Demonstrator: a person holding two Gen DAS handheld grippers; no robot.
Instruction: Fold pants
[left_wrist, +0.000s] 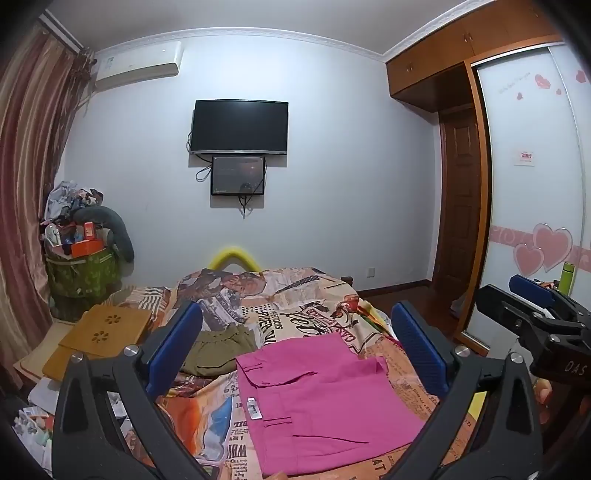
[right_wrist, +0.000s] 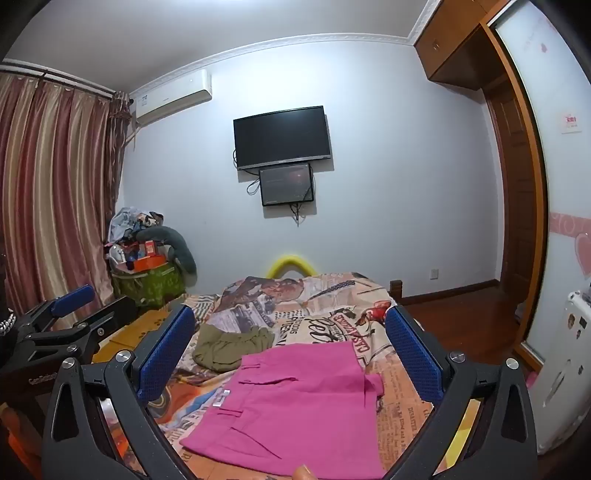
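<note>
Pink pants (left_wrist: 325, 402) lie folded into a flat rectangle on the printed bedspread (left_wrist: 295, 295), waistband and white label to the left. They also show in the right wrist view (right_wrist: 295, 410). My left gripper (left_wrist: 295, 350) is open and empty, held above the pants. My right gripper (right_wrist: 291, 350) is open and empty too, also above the pants. The right gripper shows at the right edge of the left wrist view (left_wrist: 535, 314), and the left gripper at the left edge of the right wrist view (right_wrist: 66, 325).
Folded olive-green clothing (left_wrist: 218, 350) lies on the bed just beyond the pants, also in the right wrist view (right_wrist: 229, 345). A wooden lap tray (left_wrist: 99, 336) sits at the bed's left. A cluttered green bin (left_wrist: 85, 269) stands by the curtain. A wardrobe (left_wrist: 535, 184) lines the right.
</note>
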